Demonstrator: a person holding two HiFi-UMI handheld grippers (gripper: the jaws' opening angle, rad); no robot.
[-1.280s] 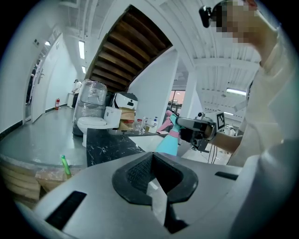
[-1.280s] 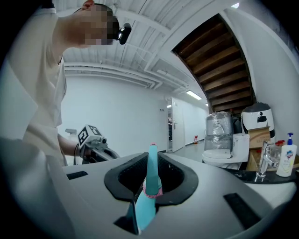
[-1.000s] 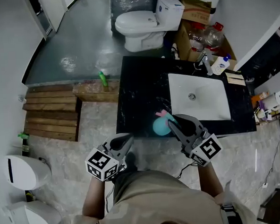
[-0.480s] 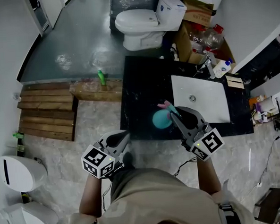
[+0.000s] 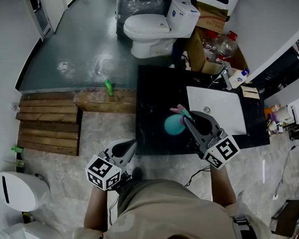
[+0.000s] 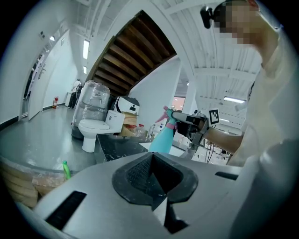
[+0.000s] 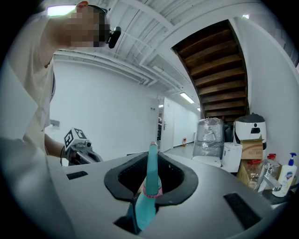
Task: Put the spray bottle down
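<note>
A teal spray bottle with a pink trigger hangs above the black countertop, left of the white sink. My right gripper is shut on the bottle's neck. In the right gripper view the spray bottle stands up between the two pads, its nozzle pointing upward. My left gripper is low at the left, over the floor just off the counter's front edge, shut and holding nothing. The left gripper view shows the spray bottle held up by the right gripper beyond the counter.
A faucet and a white pump bottle stand behind the sink. A toilet and a cardboard box with plastic bottles lie beyond the counter. A green bottle stands on a wooden step to the left.
The right gripper has carried the spray bottle a little farther in over the countertop, away from its front edge. The left gripper has stayed in place.
</note>
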